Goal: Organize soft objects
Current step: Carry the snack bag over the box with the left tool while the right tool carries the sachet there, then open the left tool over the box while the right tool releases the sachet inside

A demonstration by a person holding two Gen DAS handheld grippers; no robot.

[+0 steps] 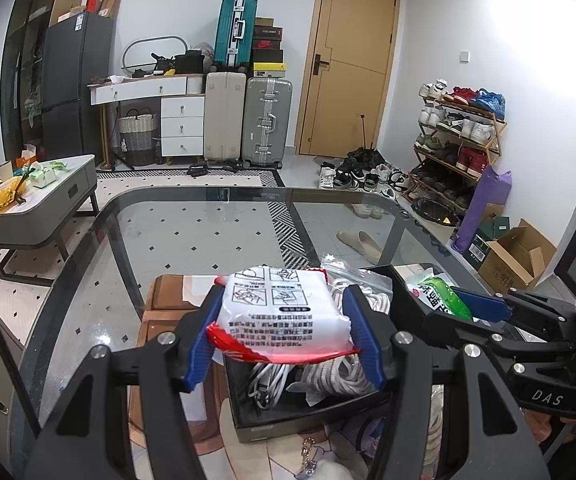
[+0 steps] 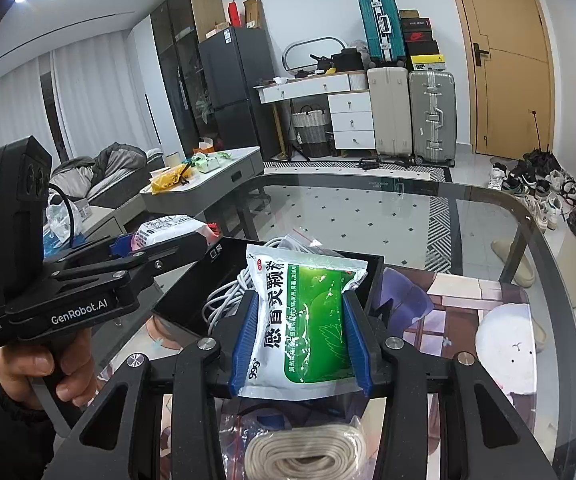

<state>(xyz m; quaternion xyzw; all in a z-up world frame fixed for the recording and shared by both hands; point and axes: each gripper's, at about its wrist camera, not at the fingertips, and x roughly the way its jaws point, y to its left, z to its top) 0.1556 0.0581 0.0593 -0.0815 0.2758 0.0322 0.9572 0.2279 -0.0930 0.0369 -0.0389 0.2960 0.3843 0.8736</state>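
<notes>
My left gripper (image 1: 283, 300) is shut on a white packet with red edges (image 1: 283, 312), held over a black box (image 1: 308, 412). Inside the box lie white cables (image 1: 263, 380) and a coiled white rope (image 1: 340, 372). My right gripper (image 2: 300, 300) is shut on a green and white sachet (image 2: 308, 312), above the same black box (image 2: 191, 300). In the right wrist view the left gripper (image 2: 159, 242) comes in from the left with its white packet (image 2: 167, 230). From the left wrist view the right gripper (image 1: 456, 300) and its green sachet (image 1: 440, 296) are at the right.
The box stands on a glass table (image 1: 127, 240) over a printed mat (image 2: 468, 292). A clear bag with a flat beige cord (image 2: 308, 456) lies near the table's front edge. A hand (image 2: 39, 372) holds the left gripper's handle. A low coffee table (image 1: 47, 196) stands left.
</notes>
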